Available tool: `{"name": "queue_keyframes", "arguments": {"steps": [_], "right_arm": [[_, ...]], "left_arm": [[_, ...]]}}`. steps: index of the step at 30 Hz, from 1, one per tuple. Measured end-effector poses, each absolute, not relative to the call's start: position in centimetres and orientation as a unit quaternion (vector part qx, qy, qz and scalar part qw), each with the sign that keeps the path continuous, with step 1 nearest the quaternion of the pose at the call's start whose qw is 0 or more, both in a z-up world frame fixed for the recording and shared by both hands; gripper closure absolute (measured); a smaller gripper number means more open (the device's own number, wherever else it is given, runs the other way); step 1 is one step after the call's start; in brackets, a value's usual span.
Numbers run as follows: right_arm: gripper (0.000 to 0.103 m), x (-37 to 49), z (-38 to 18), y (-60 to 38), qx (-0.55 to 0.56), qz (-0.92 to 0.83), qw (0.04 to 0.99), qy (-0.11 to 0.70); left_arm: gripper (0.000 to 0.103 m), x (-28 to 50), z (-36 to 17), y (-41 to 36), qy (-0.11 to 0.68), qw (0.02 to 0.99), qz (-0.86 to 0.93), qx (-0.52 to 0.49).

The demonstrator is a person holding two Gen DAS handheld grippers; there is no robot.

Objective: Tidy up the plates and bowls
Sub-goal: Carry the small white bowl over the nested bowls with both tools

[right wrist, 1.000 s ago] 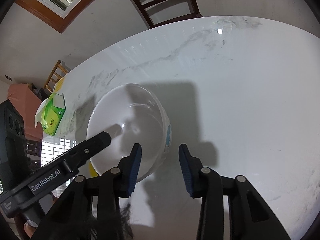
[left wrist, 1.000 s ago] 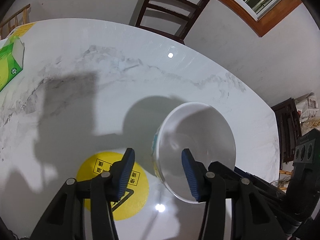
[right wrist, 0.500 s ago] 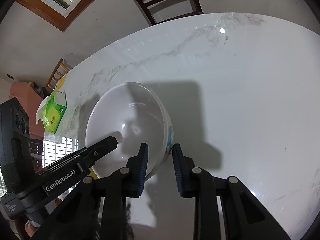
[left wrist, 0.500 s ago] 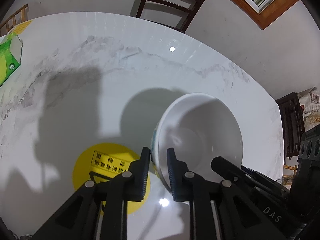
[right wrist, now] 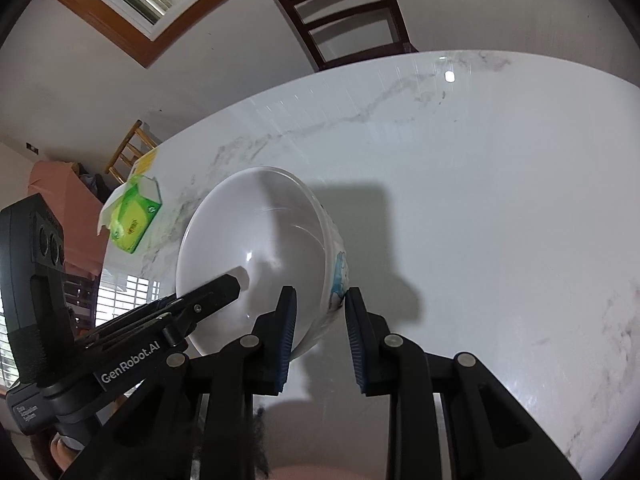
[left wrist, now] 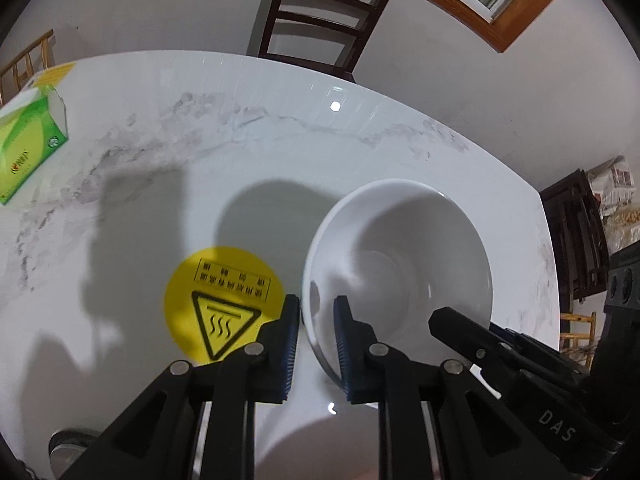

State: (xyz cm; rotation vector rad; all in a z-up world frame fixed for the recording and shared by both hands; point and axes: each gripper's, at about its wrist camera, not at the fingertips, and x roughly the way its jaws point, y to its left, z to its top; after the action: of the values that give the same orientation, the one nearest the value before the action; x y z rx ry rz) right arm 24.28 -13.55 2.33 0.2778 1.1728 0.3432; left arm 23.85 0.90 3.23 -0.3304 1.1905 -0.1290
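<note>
Bowl between both grippers' pads

The black body of the left gripper, at the near left of the right wrist view, bears white lettering "GenRobot.AI". In the left wrist view, the black right gripper's arm, near right, carries "DAS". The round yellow sticker on the white marble table shows a black heat-warning triangle with wavy lines; its characters above are too blurred to read.

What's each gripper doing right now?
Left gripper: shut on the bowl rim.
Right gripper: shut on the opposite rim of the bowl.
</note>
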Motion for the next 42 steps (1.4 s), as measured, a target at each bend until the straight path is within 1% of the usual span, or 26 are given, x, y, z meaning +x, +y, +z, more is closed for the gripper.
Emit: {"name": "queue_keyframes", "arguments": {"steps": [18, 27, 32, 42], "right_arm": [[0.079, 14.4, 7.7, -14.3, 0.114, 0.179, 0.838, 0.502], [0.079, 9.1, 9.1, -15.3, 0.101, 0.187, 0.844, 0.492], [0.079, 6.3, 8.6, -15.9, 0.099, 0.187, 0.844, 0.494], [0.078, 2.9, 6.4, -17.2, 0.106, 0.175, 0.837, 0.507]], "left_arm": [[0.085, 14.7, 8.6, -0.1, 0.534, 0.832, -0.077, -0.127], [0.085, 9.0, 10.9, -0.9, 0.522, 0.841, -0.086, -0.113], [0.085, 6.8, 10.9, -1.5, 0.524, 0.841, -0.086, -0.103], [0.085, 3.9, 8.4, -2.7, 0.547, 0.825, -0.097, -0.107]]}}
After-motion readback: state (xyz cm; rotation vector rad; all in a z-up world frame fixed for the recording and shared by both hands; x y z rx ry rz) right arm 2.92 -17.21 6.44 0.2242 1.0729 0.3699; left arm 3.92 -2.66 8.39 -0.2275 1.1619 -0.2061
